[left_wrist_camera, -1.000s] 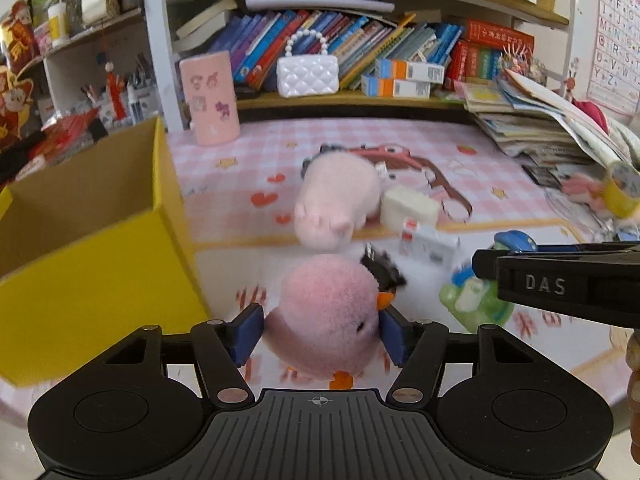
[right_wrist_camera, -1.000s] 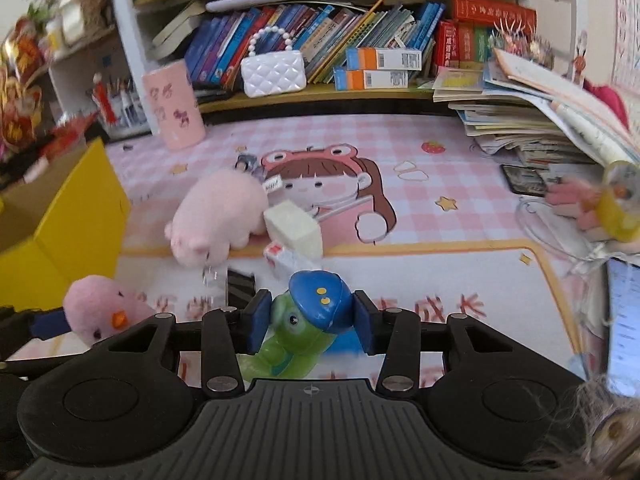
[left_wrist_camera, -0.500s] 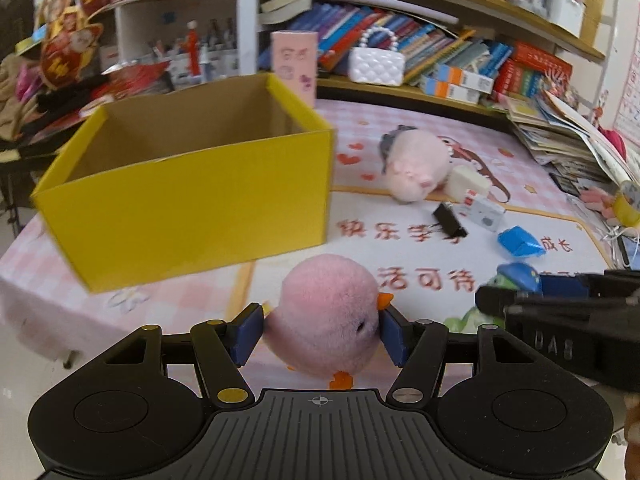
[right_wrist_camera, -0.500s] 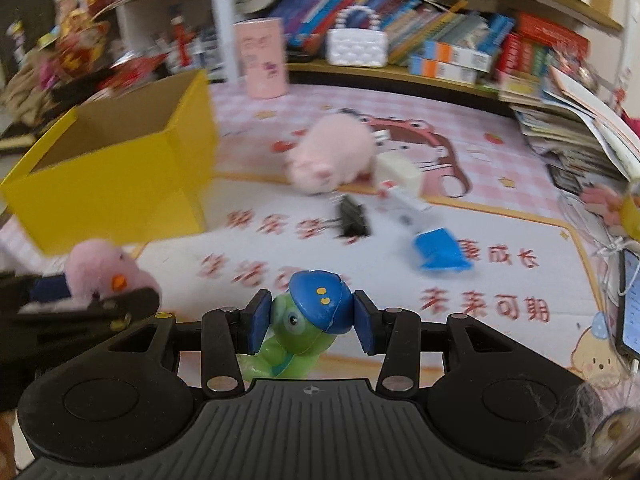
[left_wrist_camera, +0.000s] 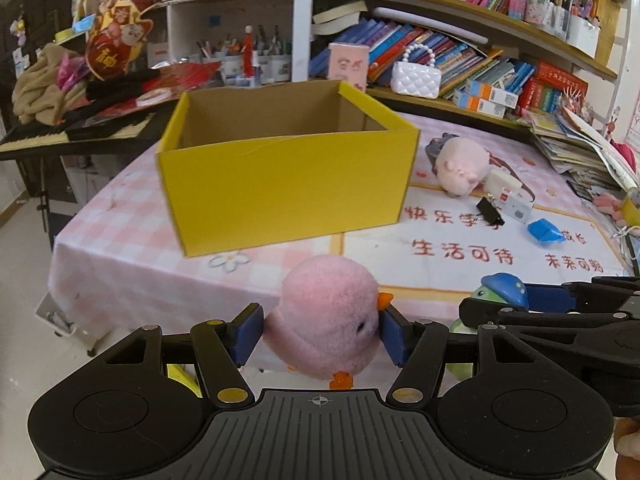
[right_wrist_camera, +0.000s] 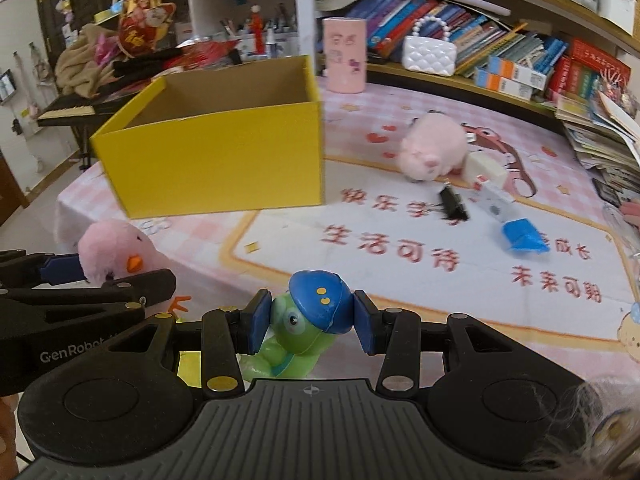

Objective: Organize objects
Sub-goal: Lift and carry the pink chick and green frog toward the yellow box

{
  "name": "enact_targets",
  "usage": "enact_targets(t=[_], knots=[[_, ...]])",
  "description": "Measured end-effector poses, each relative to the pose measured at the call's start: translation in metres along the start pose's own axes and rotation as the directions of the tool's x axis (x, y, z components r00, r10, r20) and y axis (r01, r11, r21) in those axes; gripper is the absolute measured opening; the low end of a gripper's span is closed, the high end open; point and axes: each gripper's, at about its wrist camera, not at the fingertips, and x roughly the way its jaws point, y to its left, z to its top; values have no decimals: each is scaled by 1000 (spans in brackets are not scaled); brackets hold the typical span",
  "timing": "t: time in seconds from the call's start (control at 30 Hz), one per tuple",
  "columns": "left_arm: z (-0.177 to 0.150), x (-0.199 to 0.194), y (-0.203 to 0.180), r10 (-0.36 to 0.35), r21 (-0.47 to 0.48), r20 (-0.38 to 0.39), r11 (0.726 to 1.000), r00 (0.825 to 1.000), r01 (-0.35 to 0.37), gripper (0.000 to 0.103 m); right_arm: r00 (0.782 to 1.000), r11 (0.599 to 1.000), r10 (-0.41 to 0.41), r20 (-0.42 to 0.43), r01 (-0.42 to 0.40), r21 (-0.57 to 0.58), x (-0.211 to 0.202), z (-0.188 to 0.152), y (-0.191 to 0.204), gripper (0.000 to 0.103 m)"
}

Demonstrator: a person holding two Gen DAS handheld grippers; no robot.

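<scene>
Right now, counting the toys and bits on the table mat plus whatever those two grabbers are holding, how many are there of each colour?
Pink: 2, plush chick, plush pig
Green with blue cap: 1, toy figure
Blue: 1, packet
Black: 1, binder clip
White: 2, block, small box
Yellow: 1, cardboard box
Total: 8

Both my tongs are pulled back & up from the desk (left_wrist_camera: pixel 120 208) vs 1 s ago. Left tongs (left_wrist_camera: pixel 320 336) lift the pink chick (left_wrist_camera: pixel 324 320) off the mat; it hangs past the desk's near edge now. Right tongs (right_wrist_camera: pixel 306 326) do the same w/ the green frog toy (right_wrist_camera: pixel 296 328). Yellow box (left_wrist_camera: pixel 280 184) moves from left edge of view to centre, open top now visible. Pink pig (right_wrist_camera: pixel 434 148) & binder clip (right_wrist_camera: pixel 452 202) sit farther off.
</scene>
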Motion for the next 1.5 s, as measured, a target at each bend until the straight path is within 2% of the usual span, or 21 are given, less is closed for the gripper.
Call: enact_targets(t=[0.3,0.77,1.13,1.5], knots=[[-10,-17,24,-14,-3,24,1000,1000,14,62,1000,1000,-4,12,4,-4,-10,-10,32,41],[-13,-30,49,-18,-6,68,1000,998,19,62,999,1000,-11,37,10,16,-13,-9,55,41],[-1,-38,63,-9,12,128,1000,992,7,62,999,1000,-3,36,2,20,-3,3,68,41],[32,-36,70,-2,-42,197,999,980,11,62,999,1000,5,54,-6,23,6,33,67,41]])
